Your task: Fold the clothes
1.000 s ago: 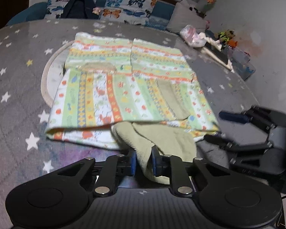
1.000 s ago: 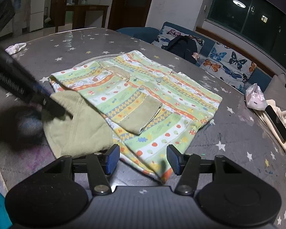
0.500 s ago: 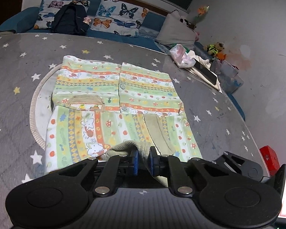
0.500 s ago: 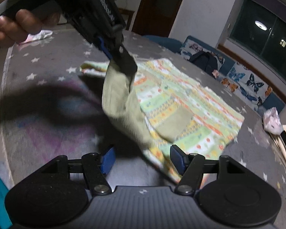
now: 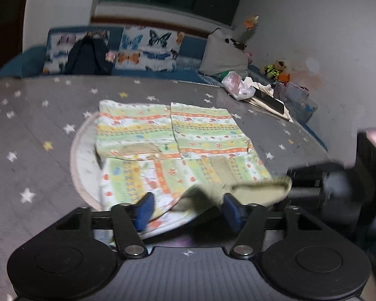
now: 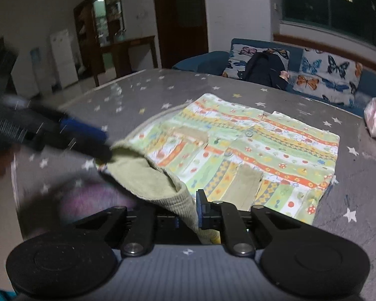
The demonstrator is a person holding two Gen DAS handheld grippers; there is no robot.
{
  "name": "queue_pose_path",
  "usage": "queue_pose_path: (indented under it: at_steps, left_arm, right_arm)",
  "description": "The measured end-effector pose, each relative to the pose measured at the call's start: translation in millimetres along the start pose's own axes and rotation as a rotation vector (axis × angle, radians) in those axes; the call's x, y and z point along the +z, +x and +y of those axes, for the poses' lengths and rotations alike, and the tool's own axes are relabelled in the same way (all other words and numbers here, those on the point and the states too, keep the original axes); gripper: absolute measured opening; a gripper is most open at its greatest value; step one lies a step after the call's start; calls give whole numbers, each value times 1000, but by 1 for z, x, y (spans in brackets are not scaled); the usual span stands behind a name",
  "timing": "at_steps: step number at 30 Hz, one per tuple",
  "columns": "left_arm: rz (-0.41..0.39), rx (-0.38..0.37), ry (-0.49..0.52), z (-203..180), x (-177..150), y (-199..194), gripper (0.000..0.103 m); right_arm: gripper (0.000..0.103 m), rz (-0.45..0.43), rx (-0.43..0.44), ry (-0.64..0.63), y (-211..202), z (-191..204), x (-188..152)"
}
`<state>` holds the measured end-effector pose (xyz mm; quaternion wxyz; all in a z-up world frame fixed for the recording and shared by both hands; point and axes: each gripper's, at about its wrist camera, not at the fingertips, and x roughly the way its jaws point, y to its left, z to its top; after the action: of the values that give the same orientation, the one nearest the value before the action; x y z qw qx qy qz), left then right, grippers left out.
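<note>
A patterned garment (image 5: 178,150) is spread flat on the star-printed surface (image 5: 37,130), ahead of both sets of fingers. Its olive-green hood (image 6: 148,178) is raised off the surface at the near edge. The right gripper (image 6: 188,210) is seen with its fingers (image 6: 200,208) closing, clenched on the ribbed edge of the hood. The left gripper (image 5: 186,207) is seen with its fingers (image 5: 144,209) opening and spread apart; the hood (image 5: 213,195) lies between them, untouched by the pads. Beyond the garment, a sofa (image 5: 148,47) with butterfly cushions is visible.
</note>
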<state>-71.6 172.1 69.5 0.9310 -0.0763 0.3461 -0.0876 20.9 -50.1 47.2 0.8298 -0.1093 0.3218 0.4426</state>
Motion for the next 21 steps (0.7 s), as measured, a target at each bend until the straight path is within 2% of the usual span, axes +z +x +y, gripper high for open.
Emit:
queue_pose_path:
  at_steps: [4, 12, 14, 17, 19, 21]
  left_arm:
    - [-18, 74, 127, -6, -10, 1, 77]
    - [-49, 198, 371, -15, -26, 27, 76]
    - [-63, 219, 421, -15, -30, 32, 72]
    - [-72, 233, 482, -12, -33, 39, 57]
    - [-73, 231, 512, -10, -34, 43, 38]
    - [-75, 227, 532, -6, -35, 46, 26]
  right_arm:
    - [10, -10, 13, 62, 0, -10, 11]
    - [10, -23, 9, 108, 3, -17, 23]
    - [10, -25, 5, 114, 3, -18, 26]
    - [10, -30, 2, 121, 4, -19, 27]
    - [9, -36, -2, 120, 4, -19, 27]
    - [8, -44, -3, 113, 3, -17, 24]
